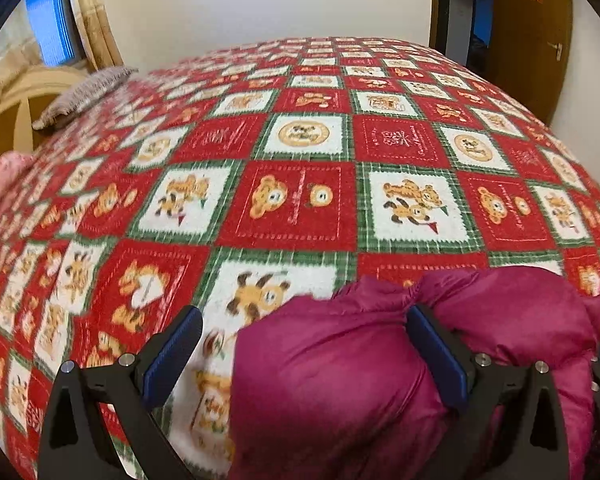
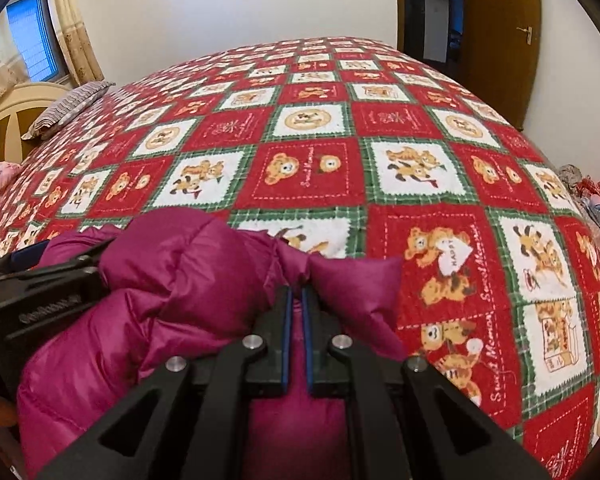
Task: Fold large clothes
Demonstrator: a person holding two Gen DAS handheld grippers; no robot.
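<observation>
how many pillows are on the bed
1: a striped grey pillow lies at the far left end of the bed by the headboard. Others may be out of view.

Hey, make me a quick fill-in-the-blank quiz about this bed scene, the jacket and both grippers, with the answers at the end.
1. The puffy jacket is coloured ____.
2. The right gripper is ____ on a fold of the jacket.
3. The left gripper has its jaws wide ____, pressing on nothing.
4. The jacket lies on a checked bedspread printed with cartoon ____.

Answers: magenta; shut; open; bears
</observation>
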